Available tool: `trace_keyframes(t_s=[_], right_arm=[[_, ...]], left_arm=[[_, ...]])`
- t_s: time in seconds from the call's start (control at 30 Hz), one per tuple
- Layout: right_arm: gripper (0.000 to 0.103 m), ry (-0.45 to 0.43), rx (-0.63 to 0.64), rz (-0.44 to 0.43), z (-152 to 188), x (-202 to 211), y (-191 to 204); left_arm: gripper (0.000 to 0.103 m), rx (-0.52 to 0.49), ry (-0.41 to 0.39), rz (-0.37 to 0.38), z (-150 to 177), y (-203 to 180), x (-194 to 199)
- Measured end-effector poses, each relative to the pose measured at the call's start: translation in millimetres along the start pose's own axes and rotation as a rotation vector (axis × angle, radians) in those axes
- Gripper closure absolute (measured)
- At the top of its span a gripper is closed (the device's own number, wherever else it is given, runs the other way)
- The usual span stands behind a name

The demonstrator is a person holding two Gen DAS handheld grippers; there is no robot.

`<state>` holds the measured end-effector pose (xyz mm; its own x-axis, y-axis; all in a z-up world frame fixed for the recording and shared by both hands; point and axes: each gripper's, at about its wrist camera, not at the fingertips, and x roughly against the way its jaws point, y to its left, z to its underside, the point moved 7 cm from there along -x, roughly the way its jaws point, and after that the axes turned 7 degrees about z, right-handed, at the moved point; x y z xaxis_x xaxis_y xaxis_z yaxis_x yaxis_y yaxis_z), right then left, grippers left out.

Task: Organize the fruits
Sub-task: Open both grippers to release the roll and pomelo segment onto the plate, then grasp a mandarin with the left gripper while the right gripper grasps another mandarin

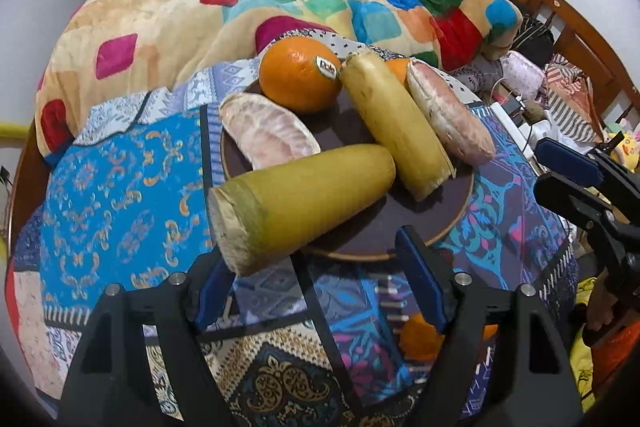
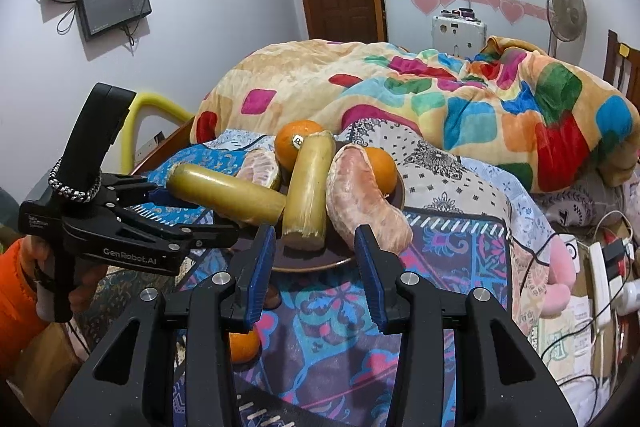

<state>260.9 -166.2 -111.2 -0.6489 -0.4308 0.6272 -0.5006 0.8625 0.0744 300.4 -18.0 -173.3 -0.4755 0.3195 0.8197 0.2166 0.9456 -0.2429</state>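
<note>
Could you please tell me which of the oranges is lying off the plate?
The small orange on the cloth beneath the right gripper; the others sit on the plate.

Left gripper (image 1: 320, 291): black frame, blue ribbed pads (image 1: 420, 279), silver screws behind jaws, white "GenRobot.AI" lettering on side, braided grey cord round handle. Right gripper (image 2: 316, 267): same build. Orange sleeve (image 2: 18, 291) behind handle.

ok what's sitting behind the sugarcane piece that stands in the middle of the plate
Behind the middle sugarcane piece on the plate sits a stickered orange, partly hidden by it. A second orange shows behind the pomelo segment. Anything lower behind the cane is covered.
</note>
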Motion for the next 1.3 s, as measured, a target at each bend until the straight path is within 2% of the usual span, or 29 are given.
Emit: trace_keyframes(t_s=[0.1, 0.23, 0.47, 0.53, 0.67, 0.9, 1.07, 1.13, 1.17, 1.3], right_arm=[[0.065, 0.004, 0.0, 0.002, 3.6, 1.6, 0.8], [0.065, 0.012, 0.003, -0.002, 10.1, 4.2, 5.3], [0.062, 0.022, 0.007, -0.015, 19.6, 9.8, 19.3], [0.058, 0.024, 0.008, -0.018, 23.7, 11.3, 24.4], [0.057, 0.042, 0.019, -0.025, 35.6, 10.3, 34.3], [0.057, 0.098, 0.041, -0.025, 58.4, -4.0, 48.1], [0.057, 0.125, 0.045, -0.041, 64.6, -13.8, 50.3], [0.061, 0.121, 0.034, -0.045, 64.9, -14.7, 48.3], [0.067, 0.125, 0.029, -0.059, 65.2, -14.9, 47.6], [0.068, 0.107, 0.01, -0.063, 64.2, -8.7, 43.6]], left_arm=[[0.025, 0.001, 0.004, 0.004, 6.5, -0.7, 1.9], [0.025, -0.023, -0.032, -0.007, 12.4, -6.0, 14.8], [0.025, -0.005, -0.174, -0.051, 20.8, -9.0, 60.1], [0.025, 0.006, -0.207, -0.053, 25.9, -8.5, 71.6], [0.025, 0.03, -0.251, -0.063, 34.7, -6.3, 85.9], [0.025, 0.0, -0.261, -0.096, 59.3, -6.6, 88.2], [0.025, -0.008, -0.249, -0.07, 69.6, -11.0, 82.6], [0.025, -0.016, -0.248, -0.075, 70.1, -12.5, 79.4], [0.025, -0.021, -0.247, -0.078, 70.7, -13.7, 77.6], [0.025, -0.02, -0.219, -0.067, 70.5, -18.8, 64.0]])
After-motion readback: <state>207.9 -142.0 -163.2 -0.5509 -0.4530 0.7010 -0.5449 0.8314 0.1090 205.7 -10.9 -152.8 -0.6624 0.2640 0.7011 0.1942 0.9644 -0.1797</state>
